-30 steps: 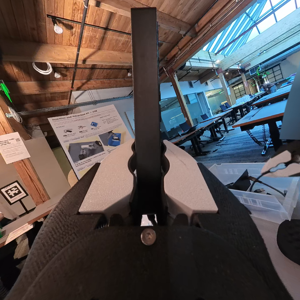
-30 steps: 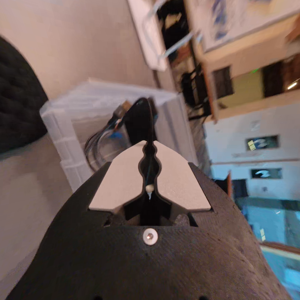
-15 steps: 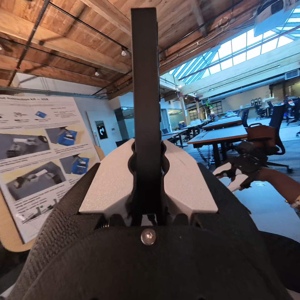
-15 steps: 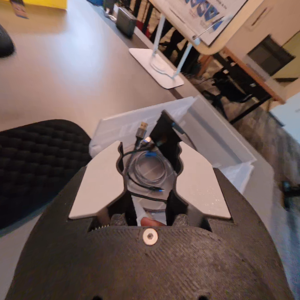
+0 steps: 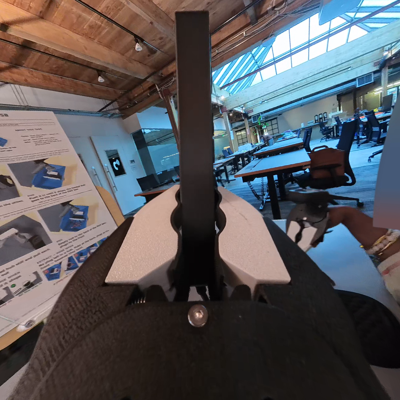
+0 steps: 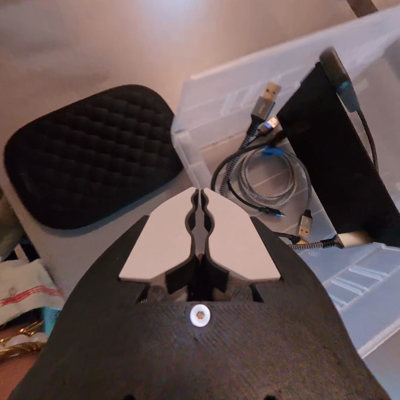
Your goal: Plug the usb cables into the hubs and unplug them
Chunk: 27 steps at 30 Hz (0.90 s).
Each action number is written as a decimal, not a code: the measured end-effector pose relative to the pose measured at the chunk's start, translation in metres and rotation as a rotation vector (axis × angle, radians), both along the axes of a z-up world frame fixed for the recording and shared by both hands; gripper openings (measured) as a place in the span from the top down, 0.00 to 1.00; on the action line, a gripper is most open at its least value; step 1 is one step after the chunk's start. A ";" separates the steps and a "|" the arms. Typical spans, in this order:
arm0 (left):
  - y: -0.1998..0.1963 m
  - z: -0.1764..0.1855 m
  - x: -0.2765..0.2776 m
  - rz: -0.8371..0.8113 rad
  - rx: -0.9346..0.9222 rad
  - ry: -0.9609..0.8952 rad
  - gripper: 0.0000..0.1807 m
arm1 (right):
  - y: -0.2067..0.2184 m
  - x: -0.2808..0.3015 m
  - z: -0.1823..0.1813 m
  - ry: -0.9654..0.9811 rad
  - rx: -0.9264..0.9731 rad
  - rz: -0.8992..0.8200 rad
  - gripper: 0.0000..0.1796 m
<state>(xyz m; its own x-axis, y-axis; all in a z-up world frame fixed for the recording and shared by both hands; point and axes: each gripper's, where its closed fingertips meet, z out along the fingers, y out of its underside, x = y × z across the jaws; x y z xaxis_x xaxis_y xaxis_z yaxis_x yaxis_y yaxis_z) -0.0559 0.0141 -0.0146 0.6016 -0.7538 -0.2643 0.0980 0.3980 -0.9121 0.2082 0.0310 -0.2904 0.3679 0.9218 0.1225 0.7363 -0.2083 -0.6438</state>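
My left gripper (image 5: 197,194) is shut on a long black hub (image 5: 192,97) that stands straight up between its fingers, raised above the table. My right gripper (image 6: 199,190) is shut and empty. It hangs over the near corner of a clear plastic bin (image 6: 216,93), and it also shows in the left wrist view (image 5: 308,233), held by a hand. In the bin lie coiled braided USB cables (image 6: 268,179) with a grey USB plug (image 6: 266,101) pointing up. A second black hub (image 6: 337,155) leans in the bin with a cable plugged into its top end.
A black quilted foam pad (image 6: 91,153) lies on the pale table left of the bin. An instruction poster (image 5: 43,194) stands at the left. The person's wrist with bracelets (image 5: 381,244) is at the right. Desks and office chairs fill the room beyond.
My right gripper was open over the bin half a second ago and is now shut, drawn back towards the bin's near corner. My left gripper has turned slightly and still holds the hub.
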 end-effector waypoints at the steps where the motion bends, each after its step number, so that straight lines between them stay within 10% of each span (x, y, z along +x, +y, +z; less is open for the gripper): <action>1: -0.002 0.000 0.002 -0.015 -0.003 -0.005 0.85 | 0.005 0.002 -0.004 0.006 -0.002 -0.016 0.99; 8: -0.009 -0.007 0.023 -0.118 -0.040 -0.007 0.85 | 0.010 0.002 0.006 0.021 0.059 -0.034 0.87; 17: -0.008 -0.072 0.071 0.001 0.127 0.525 0.85 | -0.041 -0.102 0.195 0.708 0.777 0.237 0.58; 22: -0.015 -0.105 0.089 0.040 0.295 0.820 0.85 | -0.068 -0.131 0.221 0.736 0.995 0.317 0.43; 27: -0.027 -0.122 0.097 0.042 0.446 1.000 0.85 | -0.077 -0.148 0.196 0.471 1.081 0.437 0.60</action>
<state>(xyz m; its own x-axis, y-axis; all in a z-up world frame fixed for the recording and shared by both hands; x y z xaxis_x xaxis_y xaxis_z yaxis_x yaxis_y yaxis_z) 0.0415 -0.0133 -0.1364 -0.0133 -0.4528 -0.8915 -0.6275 0.6979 -0.3451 0.0599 -0.0465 -0.0949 0.2709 0.4879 0.8298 0.2633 0.7916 -0.5514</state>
